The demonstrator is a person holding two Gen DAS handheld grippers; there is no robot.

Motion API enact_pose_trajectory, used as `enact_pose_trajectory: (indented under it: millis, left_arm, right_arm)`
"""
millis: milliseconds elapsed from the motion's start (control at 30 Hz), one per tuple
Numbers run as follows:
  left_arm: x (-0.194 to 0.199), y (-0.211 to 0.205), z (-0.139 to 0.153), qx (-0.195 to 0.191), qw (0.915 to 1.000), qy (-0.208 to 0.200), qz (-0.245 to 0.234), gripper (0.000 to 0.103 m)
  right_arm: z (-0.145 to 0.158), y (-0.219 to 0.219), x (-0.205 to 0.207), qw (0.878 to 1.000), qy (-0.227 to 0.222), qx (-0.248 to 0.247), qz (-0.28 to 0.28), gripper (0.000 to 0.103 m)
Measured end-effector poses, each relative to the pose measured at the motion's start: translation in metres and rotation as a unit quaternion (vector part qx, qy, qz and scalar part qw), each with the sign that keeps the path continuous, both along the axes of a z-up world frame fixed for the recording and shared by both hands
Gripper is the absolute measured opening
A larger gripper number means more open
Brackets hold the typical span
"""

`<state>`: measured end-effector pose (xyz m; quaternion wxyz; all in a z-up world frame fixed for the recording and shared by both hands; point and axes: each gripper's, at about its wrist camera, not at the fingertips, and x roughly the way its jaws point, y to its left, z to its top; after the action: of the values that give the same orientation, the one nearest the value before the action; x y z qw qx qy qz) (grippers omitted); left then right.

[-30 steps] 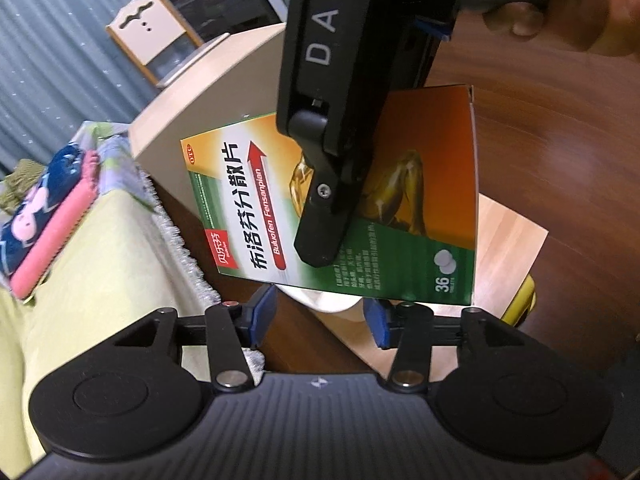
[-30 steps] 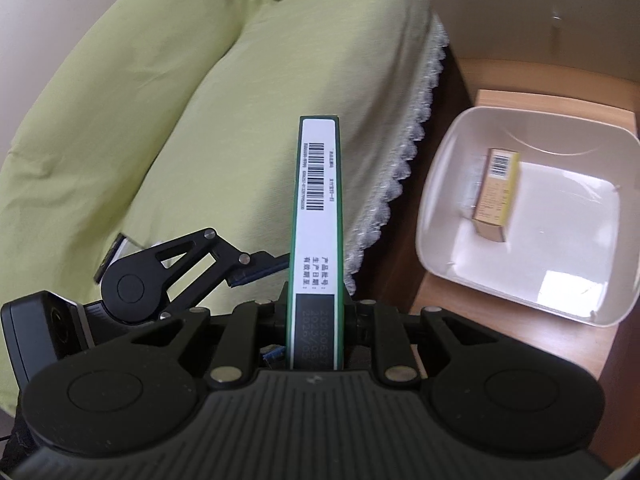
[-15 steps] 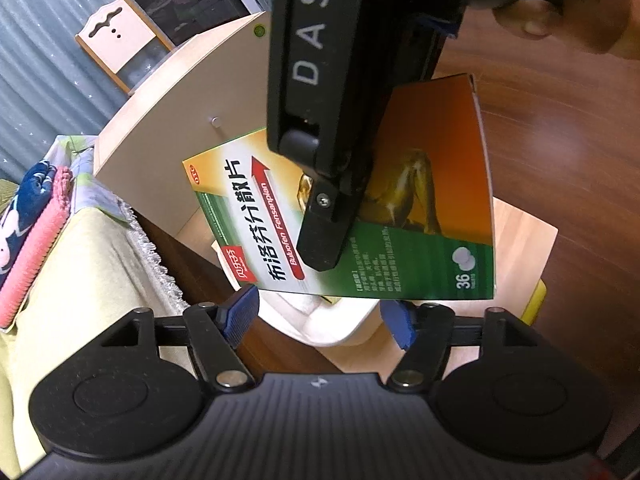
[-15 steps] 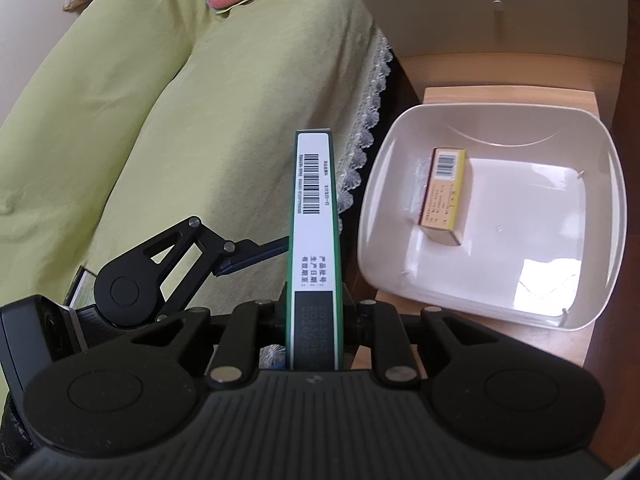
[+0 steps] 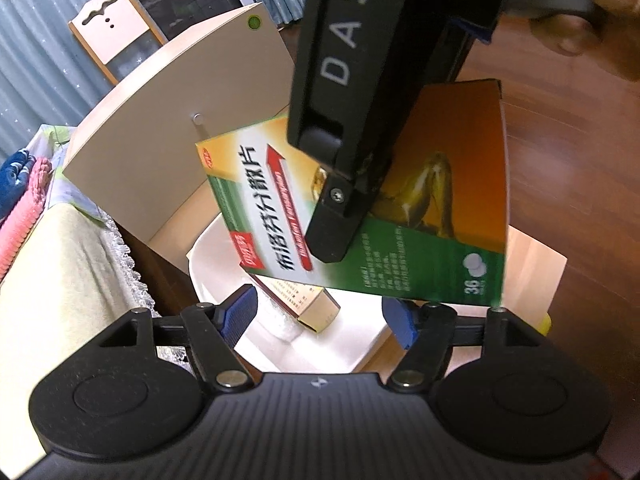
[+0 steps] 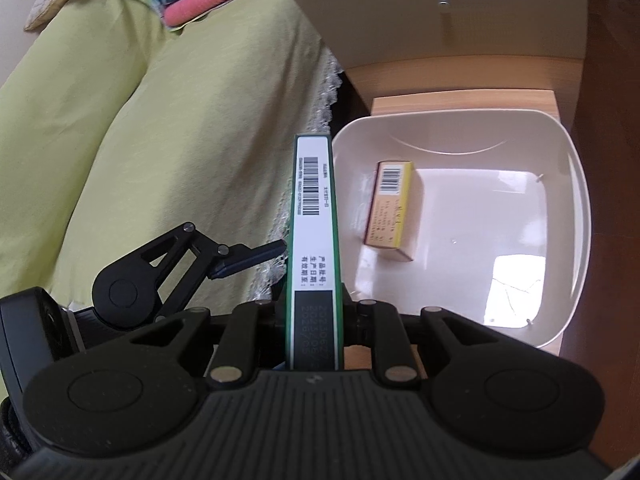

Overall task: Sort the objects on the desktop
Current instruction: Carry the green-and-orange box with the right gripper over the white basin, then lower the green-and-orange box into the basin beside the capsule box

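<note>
The right tongs [image 6: 314,320] pinch the flat green and orange cardboard pill box [image 6: 314,216] tight; move it right over the white plastic tub [image 6: 568,184], beside the 1 small yellow box [image 6: 390,208], then let go; the left tongs [image 5: 316,316] gape wide, holding nothing.

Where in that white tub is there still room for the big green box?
The white tub is mostly bare: the floor between the small yellow box and the far right wall is free. The left side, by that box, is tighter. The green box sits clamped in the right gripper, near the tub's left rim.
</note>
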<state>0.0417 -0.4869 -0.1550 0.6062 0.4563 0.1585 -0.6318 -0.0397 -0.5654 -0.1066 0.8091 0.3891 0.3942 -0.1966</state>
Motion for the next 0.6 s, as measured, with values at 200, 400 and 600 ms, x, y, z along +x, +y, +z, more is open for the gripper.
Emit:
enact_pose_trajectory:
  millis: [200,400,600]
  left_arm:
    - [0.008,-0.011,-0.013,-0.005,0.9998,-0.004,0.016,0.070]
    - [0.011,-0.018,-0.026,-0.001,0.9997,-0.005,0.024,0.070]
    - [0.017,-0.026,-0.035,-0.003,0.9994,-0.014,0.030,0.070]
  right_arm:
    - [-0.013,-0.007,0.003,1.000,0.006,0.001,-0.017,0.017]
    - [-0.023,-0.013,0.008,1.000,0.012,0.003,-0.026,0.017]
    - [-0.032,-0.020,0.011,0.999,0.015,0.004,-0.038,0.017]
